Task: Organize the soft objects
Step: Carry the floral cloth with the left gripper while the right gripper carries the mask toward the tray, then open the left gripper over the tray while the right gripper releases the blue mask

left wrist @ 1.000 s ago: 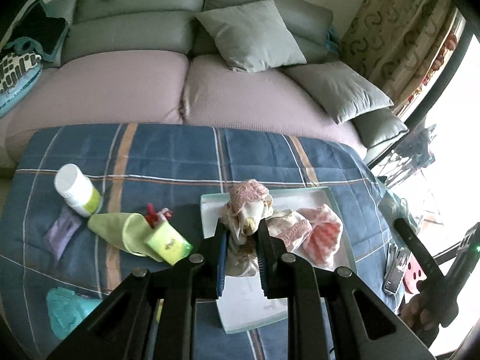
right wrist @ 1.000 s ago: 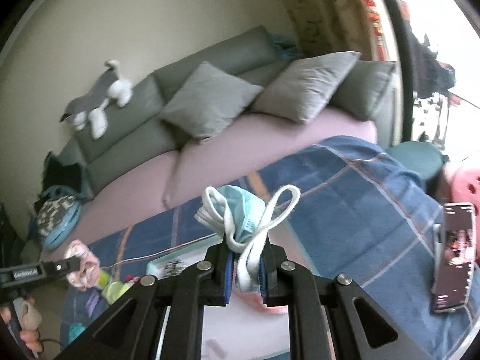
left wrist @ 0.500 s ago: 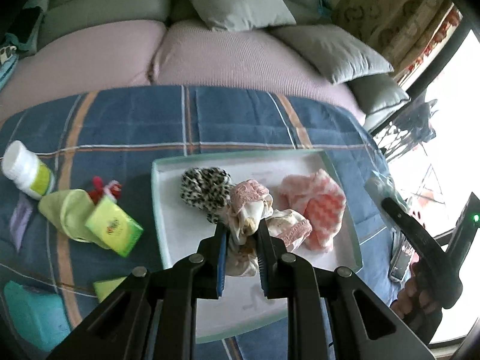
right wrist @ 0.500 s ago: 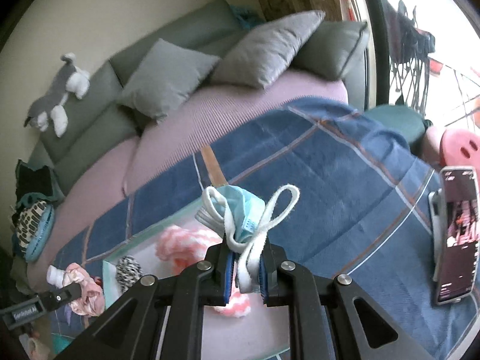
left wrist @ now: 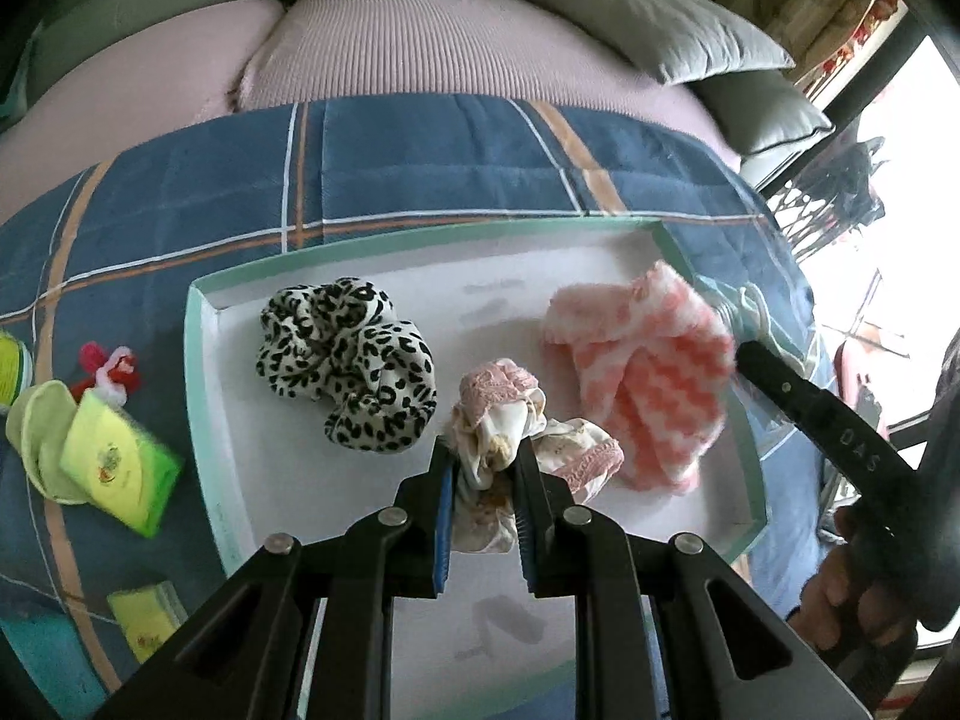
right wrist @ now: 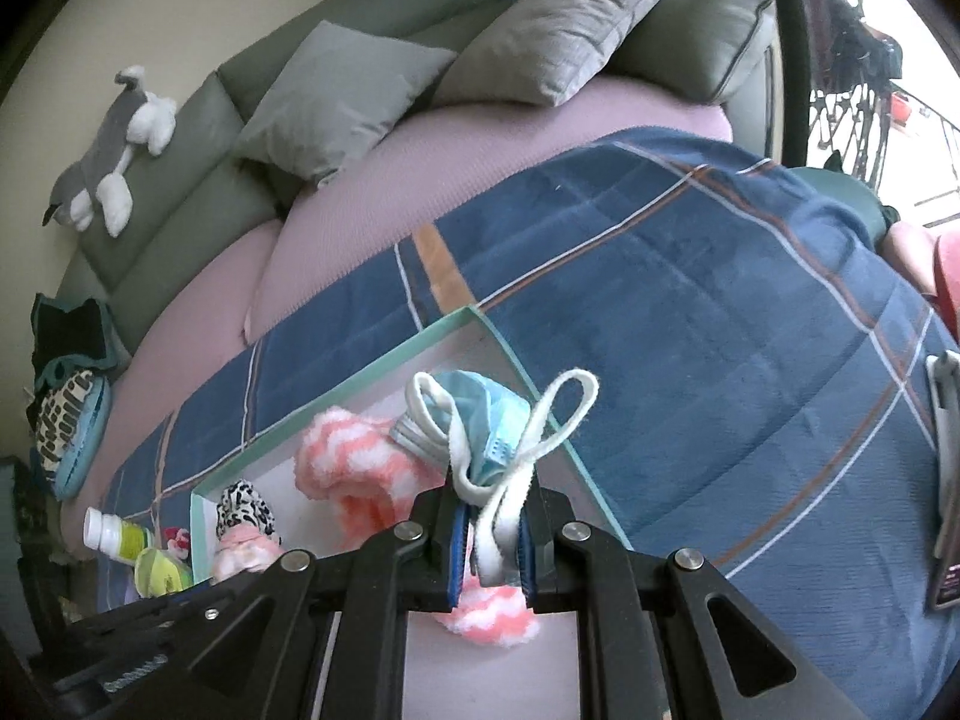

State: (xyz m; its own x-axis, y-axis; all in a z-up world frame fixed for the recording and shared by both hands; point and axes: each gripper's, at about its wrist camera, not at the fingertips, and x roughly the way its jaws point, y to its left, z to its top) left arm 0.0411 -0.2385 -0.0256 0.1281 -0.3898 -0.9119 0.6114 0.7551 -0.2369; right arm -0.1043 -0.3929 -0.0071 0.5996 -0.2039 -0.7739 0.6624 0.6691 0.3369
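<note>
Both grippers have dropped closer over the mint-rimmed tray [left wrist: 201, 360] since a second ago. My left gripper [left wrist: 480, 468] pinches the pink lace scrunchie [left wrist: 498, 414] just above the tray floor; my right gripper [right wrist: 489, 540], clamping the blue face mask [right wrist: 480, 420], hangs over its right rim

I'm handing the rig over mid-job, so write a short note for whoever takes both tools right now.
Left tool: shut on the pink lace scrunchie, low over the white tray.
Right tool: shut on the blue face mask by its white straps, above the tray's right side.
Already in the tray: leopard scrunchie and pink fuzzy cloth.
Left to do: release both held items into the tray, then probably collect the soft pieces on the blue blanket to the tray's left, such as the yellow-green cloth.
</note>
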